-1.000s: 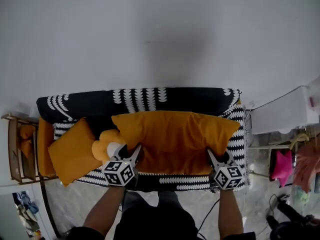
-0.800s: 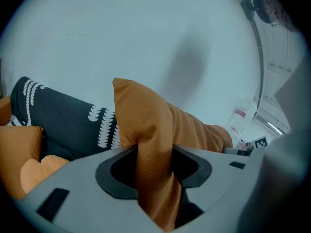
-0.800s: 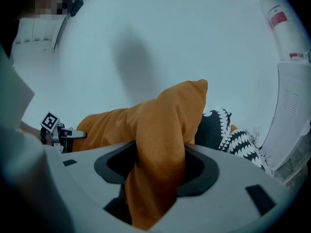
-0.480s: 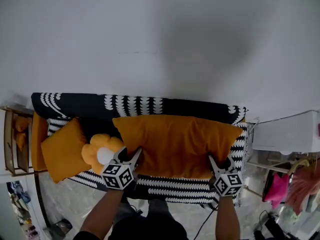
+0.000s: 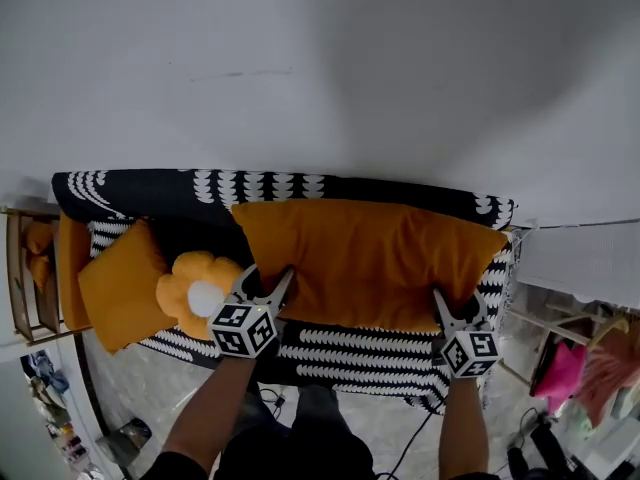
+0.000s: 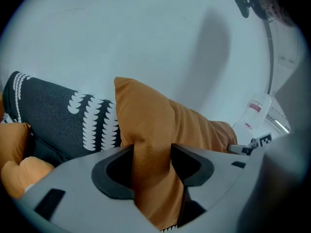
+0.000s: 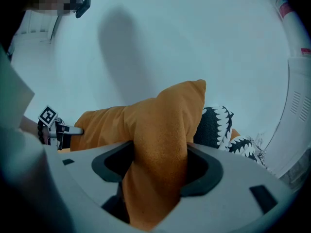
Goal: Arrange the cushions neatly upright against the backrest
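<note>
A long orange cushion (image 5: 370, 263) stands along the black-and-white patterned sofa's backrest (image 5: 180, 190). My left gripper (image 5: 265, 280) grips its lower left edge and my right gripper (image 5: 455, 303) its lower right corner. In the left gripper view the orange fabric (image 6: 150, 130) fills the gap between the pads of the left gripper (image 6: 151, 166). The right gripper (image 7: 158, 166) pinches a thick fold of the cushion (image 7: 165, 120). Both pairs of jaws are opening, with the fabric still touching the pads. A square orange cushion (image 5: 115, 283) and a flower-shaped cushion (image 5: 195, 290) lie at the sofa's left end.
A wooden shelf (image 5: 25, 278) stands left of the sofa. A white cabinet (image 5: 590, 258) and a pink item (image 5: 560, 368) are at the right. A cable (image 5: 410, 448) lies on the floor by the person's legs. A plain white wall rises behind the backrest.
Both grippers have carried the long cushion up and back, from lying on the seat to leaning on the backrest. The jaws look slightly wider.
</note>
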